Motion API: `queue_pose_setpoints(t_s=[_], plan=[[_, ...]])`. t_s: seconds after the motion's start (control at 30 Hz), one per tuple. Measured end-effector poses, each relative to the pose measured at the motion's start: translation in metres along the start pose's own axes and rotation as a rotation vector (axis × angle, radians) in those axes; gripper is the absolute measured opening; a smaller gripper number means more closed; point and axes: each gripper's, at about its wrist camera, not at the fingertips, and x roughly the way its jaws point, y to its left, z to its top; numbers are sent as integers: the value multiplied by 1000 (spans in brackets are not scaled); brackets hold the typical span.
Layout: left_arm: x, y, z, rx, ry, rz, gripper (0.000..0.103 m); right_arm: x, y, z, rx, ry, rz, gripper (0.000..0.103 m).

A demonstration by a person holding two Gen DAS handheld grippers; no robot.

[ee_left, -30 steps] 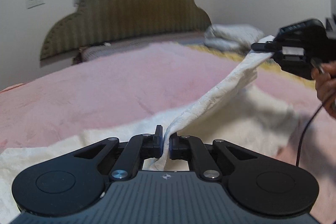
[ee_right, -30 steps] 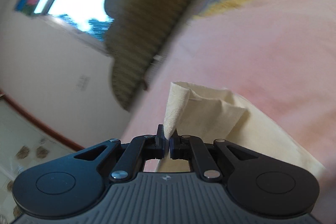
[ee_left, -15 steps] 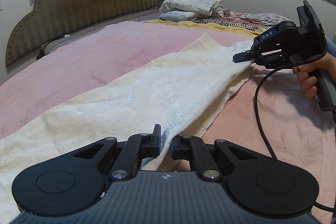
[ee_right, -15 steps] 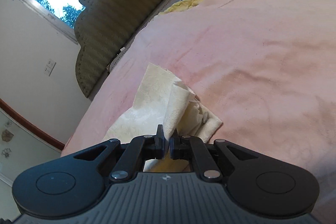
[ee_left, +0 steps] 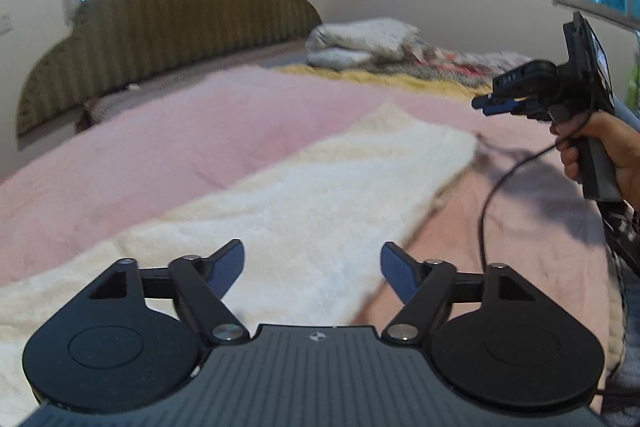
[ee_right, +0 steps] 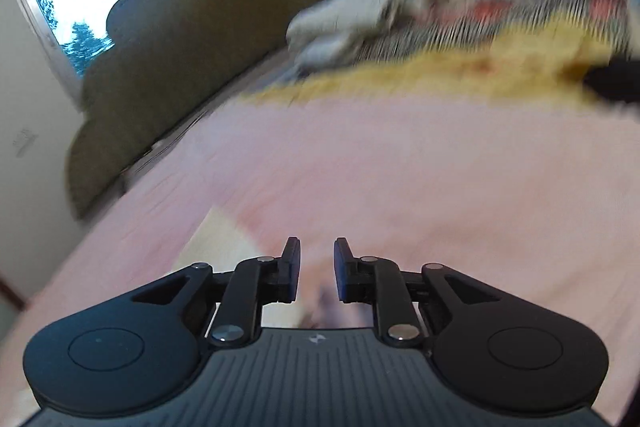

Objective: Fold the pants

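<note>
Both grippers are letting go of the pants [ee_left: 312, 195], which half a second ago were pinched at two points along one long edge; now the left gripper [ee_left: 312, 261] is standing with its jaws flung wide, nothing between them, and the right gripper [ee_right: 316, 269] is showing a narrow open gap, also empty; seen from the left wrist, the right gripper [ee_left: 486, 105] is hovering in the air above the bed, clear of the cloth, gripped by the person's right hand [ee_left: 600, 155].

The pants are now lying flat on the pink bedspread [ee_left: 160, 131] as a long cream band, running from the near left corner of the bed toward its right side, their far end stopping short of the yellow blanket [ee_left: 380, 77] and the pillows [ee_left: 360, 41] by the headboard [ee_left: 160, 15]; in the blurred right wrist view only a cream corner [ee_right: 224, 239] is showing just left of the fingers.

This is reading as one lengthwise fold being laid down and released; the band is looking long, so crosswise folds are probably remaining, and fresh grips at one end are likely coming next.
</note>
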Motion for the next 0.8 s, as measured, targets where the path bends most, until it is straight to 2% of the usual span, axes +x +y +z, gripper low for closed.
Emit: queue_pose_setpoints(t_s=[0.07, 0.17, 0.2, 0.23, 0.33, 0.4, 0.43, 0.53, 0.67, 0.73, 0.77, 0.8], plan=[[-1, 7, 1, 4, -22, 86, 86, 9, 22, 5, -76, 38, 87, 18], [6, 21, -2, 10, 21, 258, 86, 43, 63, 0, -178, 189, 254, 18], [8, 28, -4, 5, 39, 297, 86, 60, 76, -5, -206, 233, 278, 18], [9, 35, -6, -6, 57, 320, 86, 77, 85, -9, -227, 268, 268, 18], [9, 60, -14, -66, 107, 349, 86, 127, 91, -13, -225, 336, 203, 18], [7, 74, -20, -104, 128, 359, 86, 133, 81, -4, -99, 329, 206, 18], [5, 80, -23, -122, 133, 360, 86, 128, 80, 0, -66, 317, 200, 18], [7, 87, -31, -163, 139, 333, 86, 101, 90, -2, -152, 268, 218, 19], [19, 77, -44, -138, 165, 319, 87, 85, 84, -21, -177, 374, 301, 19], [19, 74, -50, -123, 138, 336, 92, 87, 80, -29, -227, 368, 258, 18], [18, 75, -51, -126, 137, 335, 92, 85, 76, -29, -219, 340, 254, 18], [18, 76, -51, -133, 137, 332, 94, 80, 71, -26, -175, 309, 212, 18]])
